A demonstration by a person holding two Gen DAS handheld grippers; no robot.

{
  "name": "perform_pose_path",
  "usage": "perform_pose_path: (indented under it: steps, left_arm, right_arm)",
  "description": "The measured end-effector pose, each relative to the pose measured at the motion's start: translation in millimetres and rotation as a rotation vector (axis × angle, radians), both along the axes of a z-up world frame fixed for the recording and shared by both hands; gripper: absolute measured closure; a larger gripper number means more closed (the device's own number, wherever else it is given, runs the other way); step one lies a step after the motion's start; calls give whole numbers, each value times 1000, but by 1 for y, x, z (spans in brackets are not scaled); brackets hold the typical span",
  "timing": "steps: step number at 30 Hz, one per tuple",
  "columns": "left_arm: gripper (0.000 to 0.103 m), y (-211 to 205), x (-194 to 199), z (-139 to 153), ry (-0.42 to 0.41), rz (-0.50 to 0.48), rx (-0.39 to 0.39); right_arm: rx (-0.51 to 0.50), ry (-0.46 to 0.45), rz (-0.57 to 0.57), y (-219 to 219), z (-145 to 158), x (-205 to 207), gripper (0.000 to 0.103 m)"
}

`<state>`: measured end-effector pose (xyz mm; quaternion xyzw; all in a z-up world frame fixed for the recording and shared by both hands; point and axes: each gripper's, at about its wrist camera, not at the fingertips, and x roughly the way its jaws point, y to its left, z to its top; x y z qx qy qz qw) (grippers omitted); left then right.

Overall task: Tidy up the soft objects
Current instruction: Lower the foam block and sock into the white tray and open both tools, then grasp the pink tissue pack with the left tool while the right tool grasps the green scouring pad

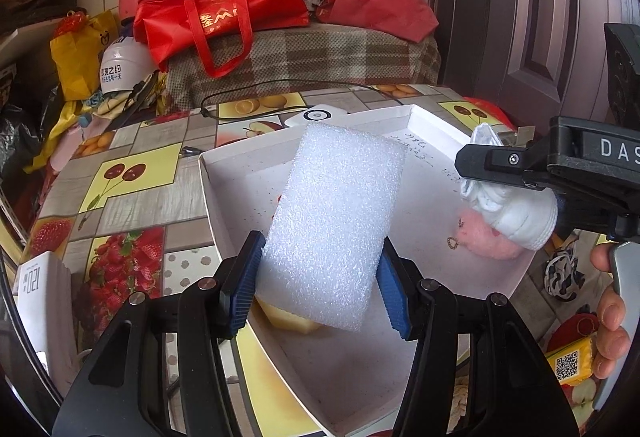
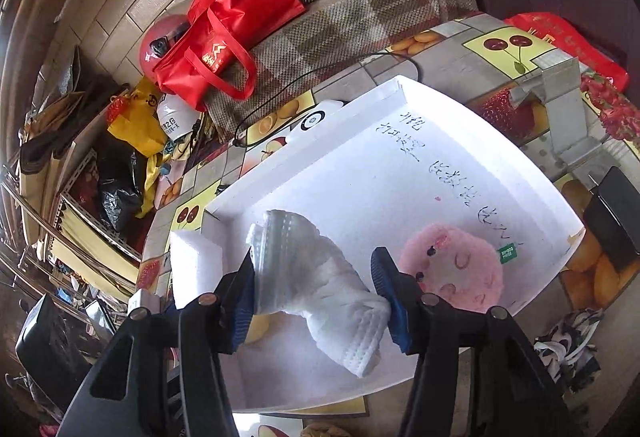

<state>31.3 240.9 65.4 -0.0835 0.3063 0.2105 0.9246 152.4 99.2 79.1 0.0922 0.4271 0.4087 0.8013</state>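
Gripping a white foam block (image 1: 334, 225), the left gripper (image 1: 320, 285) hangs over the white tray (image 1: 440, 125). The right gripper (image 2: 316, 291) stands about half open — a white sock (image 2: 320, 285) lies between its pads, the pink plush (image 2: 460, 269) just beyond.

One foam block (image 1: 332, 225), one white sock (image 2: 320, 285), one pink plush (image 2: 456, 269) — two red bags (image 1: 216, 13).

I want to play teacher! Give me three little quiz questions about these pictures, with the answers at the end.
1. True or false: the left gripper is shut on the white foam block.
2. What pink thing lies in the white box? A) a ball B) a plush toy C) a cup
3. Which gripper has the white sock between its fingers?

Key: 1 true. 2 B. 3 the right gripper.
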Motion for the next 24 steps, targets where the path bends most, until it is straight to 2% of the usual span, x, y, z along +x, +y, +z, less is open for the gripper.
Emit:
perform_pose_path:
  steps: [2,3,4,5,6,8,12,17,24]
  left_arm:
    - [45,0,-2,2,-6,18,15]
    - [38,0,-3,3,-10,25,26]
    - [31,0,-3,3,-13,35,38]
    - [13,0,-4,4,-16,47,53]
    - [0,0,-6,5,-24,62,70]
    - [0,1,-8,8,-35,91,90]
    - [0,7,-14,13,-53,125,83]
    - [0,6,-16,20,-64,124,83]
    - [0,-6,-21,34,-93,105,132]
  right_arm:
    - [10,2,-3,-1,0,1,24]
    - [15,2,-6,-2,1,1,16]
    - [22,0,-11,-2,1,2,14]
    - [29,-3,-17,-4,2,2,12]
    - [35,-6,-24,-5,3,2,1]
    - [53,-23,-40,-9,6,0,0]
    - [62,-50,-50,-13,13,-5,0]
    - [97,-64,-64,-24,23,-10,0]
    - [184,-187,-101,-54,48,-34,0]
